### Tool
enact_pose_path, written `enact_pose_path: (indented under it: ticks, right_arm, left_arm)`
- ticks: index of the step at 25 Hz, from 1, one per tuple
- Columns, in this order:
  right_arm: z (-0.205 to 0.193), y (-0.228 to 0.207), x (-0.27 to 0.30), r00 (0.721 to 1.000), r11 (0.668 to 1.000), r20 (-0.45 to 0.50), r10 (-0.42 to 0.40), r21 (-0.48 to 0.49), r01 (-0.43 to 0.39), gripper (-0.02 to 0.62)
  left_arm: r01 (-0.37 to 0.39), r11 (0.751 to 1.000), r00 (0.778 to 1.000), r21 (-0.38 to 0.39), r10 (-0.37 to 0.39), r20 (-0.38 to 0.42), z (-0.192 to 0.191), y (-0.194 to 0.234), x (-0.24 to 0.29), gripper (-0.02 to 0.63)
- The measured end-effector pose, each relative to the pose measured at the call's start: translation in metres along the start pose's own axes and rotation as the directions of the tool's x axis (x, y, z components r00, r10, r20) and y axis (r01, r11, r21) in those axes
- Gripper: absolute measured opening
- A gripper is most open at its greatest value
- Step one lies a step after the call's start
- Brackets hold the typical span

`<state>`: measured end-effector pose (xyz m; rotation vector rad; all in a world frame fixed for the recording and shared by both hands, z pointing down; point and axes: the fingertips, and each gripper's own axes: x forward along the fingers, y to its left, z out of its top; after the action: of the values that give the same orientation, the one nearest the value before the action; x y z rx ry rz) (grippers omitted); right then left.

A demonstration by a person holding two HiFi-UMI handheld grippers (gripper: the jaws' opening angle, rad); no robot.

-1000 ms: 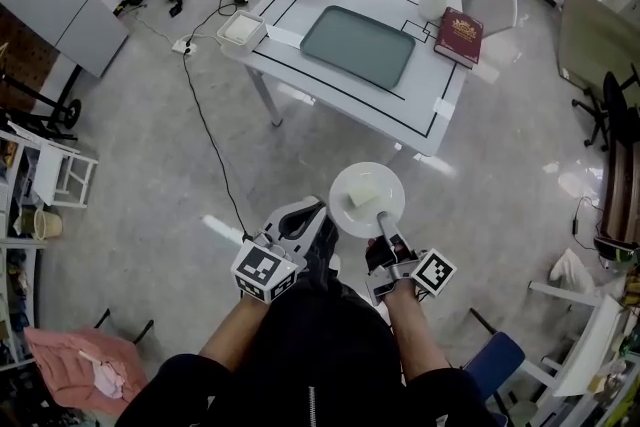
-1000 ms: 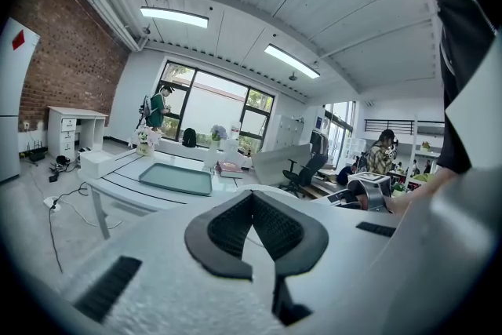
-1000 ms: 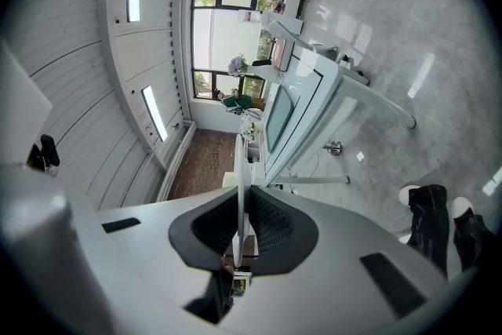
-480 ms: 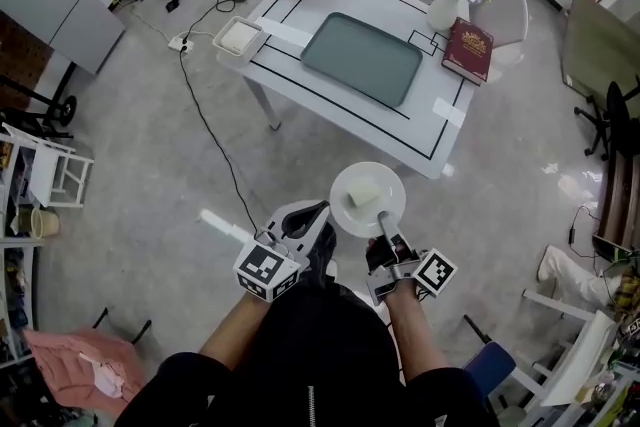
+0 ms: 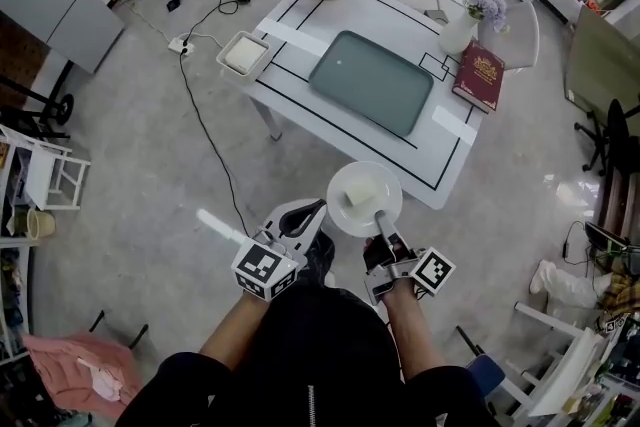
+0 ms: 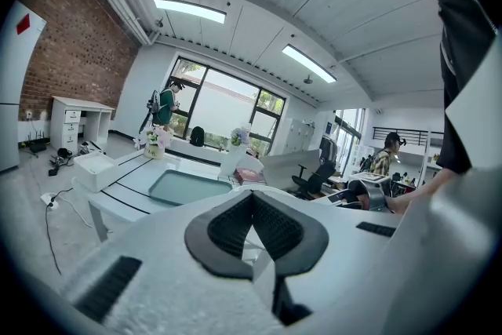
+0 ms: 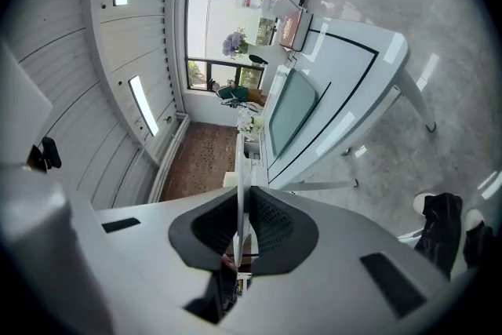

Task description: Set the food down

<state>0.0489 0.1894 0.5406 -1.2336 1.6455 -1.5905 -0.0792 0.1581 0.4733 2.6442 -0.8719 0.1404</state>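
Head view: our right tongs (image 5: 378, 219) pinch the plate (image 5: 386, 185) only at its rim, left tongs (image 5: 316, 211) pressed together, so we risk tipping the food (image 5: 358, 196).

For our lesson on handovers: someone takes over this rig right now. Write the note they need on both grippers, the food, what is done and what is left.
Right gripper: shut on the rim of the white plate, which carries a pale block of food.
Left gripper: shut, nothing between its jaws.
Where things are: the plate is in the air over the floor, short of the white table with the green tray on it.
Done: the food is lifted on its plate.
Left: reach the table, set the plate down, let go.
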Motion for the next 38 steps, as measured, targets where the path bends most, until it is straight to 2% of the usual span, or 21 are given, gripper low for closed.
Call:
enact_pose_path:
  ticks: [13,19,30,38]
  right_arm:
    - [0.03,0.028,0.087,1.0,1.0,-0.022,-0.001,-0.026,0.001,0.026]
    - [0.04,0.028,0.111,1.0,0.999,-0.019,0.013,-0.034,-0.013,0.026]
    - [0.052,0.028,0.118,1.0,1.0,-0.007,-0.01,-0.006,0.01,0.026]
    - [0.077,0.019,0.128,0.999,1.0,-0.036,-0.01,-0.025,0.009,0.026]
  left_arm:
    - [-0.014,1.0,0.998,-0.024,0.016,0.055,0.04,0.084,0.036,0.005]
    - [-0.026,0.999,0.998,-0.025,0.027,0.059,0.042,0.107,0.045,0.005]
    - [-0.012,0.999,0.998,-0.049,0.015,0.059,0.045,0.115,0.058,0.005]
    - [-0.021,0.999,0.999,-0.048,0.023,0.043,0.049,0.116,0.087,0.005]
